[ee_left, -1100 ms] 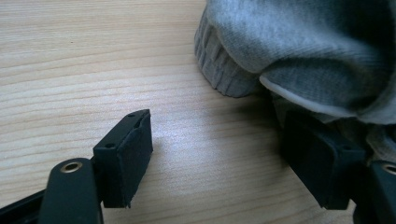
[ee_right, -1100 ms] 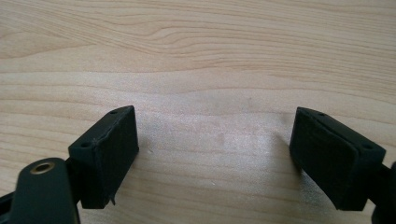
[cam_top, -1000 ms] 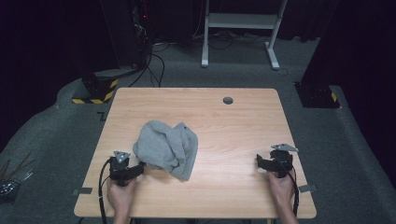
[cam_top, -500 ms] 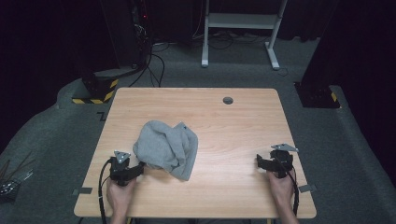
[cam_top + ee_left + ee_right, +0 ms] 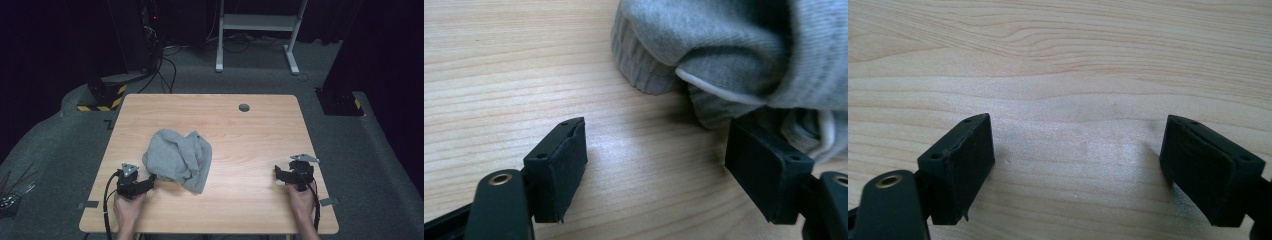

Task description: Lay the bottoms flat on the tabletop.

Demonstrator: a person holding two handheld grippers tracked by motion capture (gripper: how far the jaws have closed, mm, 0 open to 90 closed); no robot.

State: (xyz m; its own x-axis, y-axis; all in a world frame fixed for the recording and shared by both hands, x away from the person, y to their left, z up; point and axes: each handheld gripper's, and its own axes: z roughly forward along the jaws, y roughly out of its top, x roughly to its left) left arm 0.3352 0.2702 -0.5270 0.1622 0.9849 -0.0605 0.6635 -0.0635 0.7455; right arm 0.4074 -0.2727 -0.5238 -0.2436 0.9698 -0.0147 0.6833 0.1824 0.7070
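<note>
We find the grey garment heaped mid-bench, untouched. Left gripper has just widened its fingers beside the hem; right gripper idles, fingers apart. Next: advance onto the hem and pinch.

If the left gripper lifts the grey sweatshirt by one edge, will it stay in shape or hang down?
The grey sweatshirt lies crumpled in soft folds, so it would probably sag and unfold. Its knit cloth looks unlikely to slip from the left gripper, whose jaws stand open beside it. Pushed, it would likely bunch up rather than slide across the table.
</note>
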